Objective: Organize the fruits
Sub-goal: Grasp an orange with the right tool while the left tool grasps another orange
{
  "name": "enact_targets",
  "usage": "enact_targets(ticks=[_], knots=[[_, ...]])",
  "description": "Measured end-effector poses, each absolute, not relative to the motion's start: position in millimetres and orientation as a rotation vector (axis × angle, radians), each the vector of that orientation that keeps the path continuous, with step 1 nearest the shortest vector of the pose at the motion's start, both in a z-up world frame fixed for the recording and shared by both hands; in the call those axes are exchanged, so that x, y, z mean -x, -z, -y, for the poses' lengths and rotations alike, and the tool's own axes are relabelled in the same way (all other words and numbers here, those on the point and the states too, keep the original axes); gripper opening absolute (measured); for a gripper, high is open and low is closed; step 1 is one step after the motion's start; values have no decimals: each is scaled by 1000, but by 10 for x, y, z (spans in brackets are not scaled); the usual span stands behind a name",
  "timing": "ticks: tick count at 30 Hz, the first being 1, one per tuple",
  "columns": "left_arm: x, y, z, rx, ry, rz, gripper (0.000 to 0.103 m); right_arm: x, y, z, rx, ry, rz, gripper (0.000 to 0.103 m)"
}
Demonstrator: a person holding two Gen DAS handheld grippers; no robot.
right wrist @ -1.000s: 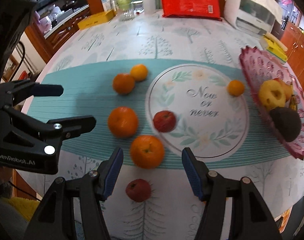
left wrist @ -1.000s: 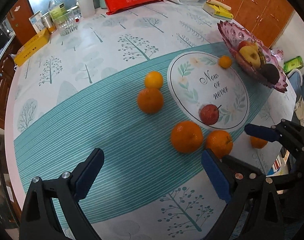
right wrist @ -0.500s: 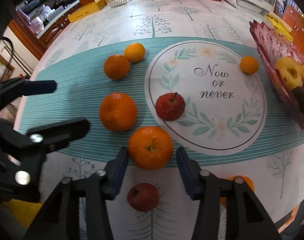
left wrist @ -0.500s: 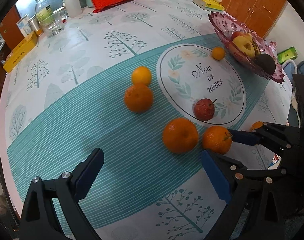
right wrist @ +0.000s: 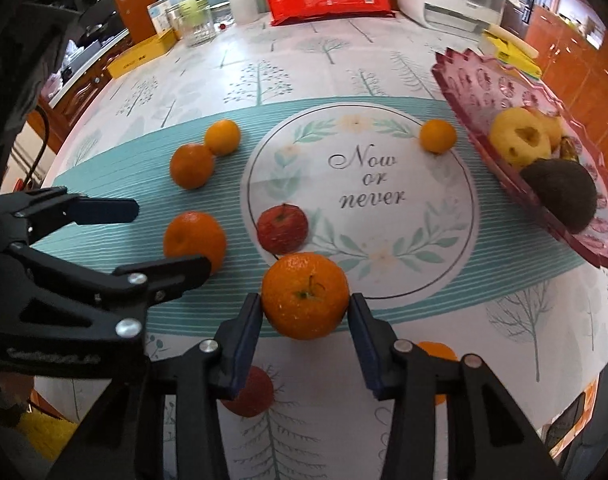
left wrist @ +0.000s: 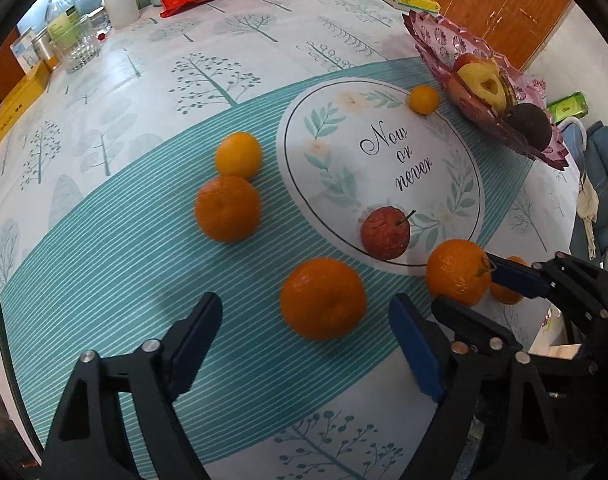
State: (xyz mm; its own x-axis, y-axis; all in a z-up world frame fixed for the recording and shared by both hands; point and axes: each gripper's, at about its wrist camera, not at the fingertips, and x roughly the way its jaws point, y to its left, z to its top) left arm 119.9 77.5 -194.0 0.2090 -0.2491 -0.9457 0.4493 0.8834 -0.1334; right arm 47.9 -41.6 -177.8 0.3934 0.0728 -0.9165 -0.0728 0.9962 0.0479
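Right hand-held gripper (right wrist: 306,312) grasping orange (right wrist: 305,295) at near edge of surface (right wrist: 324,52), pads touching both sides. Left hand-held gripper (left wrist: 304,334) released, wide, hovers near second orange (left wrist: 322,298). Bowl (right wrist: 500,92) far right holds yellow apple, dark fruit. Judged early: four oranges, two red apples, small citrus loose on surface, not yet in bowl.

Right tool (right wrist: 306,316) clamping stemmed orange (right wrist: 305,295), red apple (right wrist: 282,229) behind
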Motion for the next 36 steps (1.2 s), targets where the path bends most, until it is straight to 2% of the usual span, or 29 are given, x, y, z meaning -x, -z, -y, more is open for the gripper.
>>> enact_targets(ticks=[2, 4, 7, 12, 20, 36], knots=[[-1205, 1969, -735, -191, 490, -1276, 77, -465, 1772, 429, -3, -87, -1159, 45], [-1222, 2012, -696, -196, 493, -1288, 65, -449, 1767, 430, -4, -84, -1156, 45], [-1232, 2073, -667, -210, 485, -1302, 56, -421, 1748, 447, -5, -84, -1149, 45], [-1253, 2122, -650, -196, 494, -1321, 46, -399, 1736, 468, -6, -84, -1141, 45], [-1227, 2094, -621, -218, 483, -1295, 44, -383, 1688, 486, -3, -100, -1123, 44], [-911, 1517, -634, -242, 447, -1146, 43, -301, 1383, 527, 37, -151, -1054, 44]])
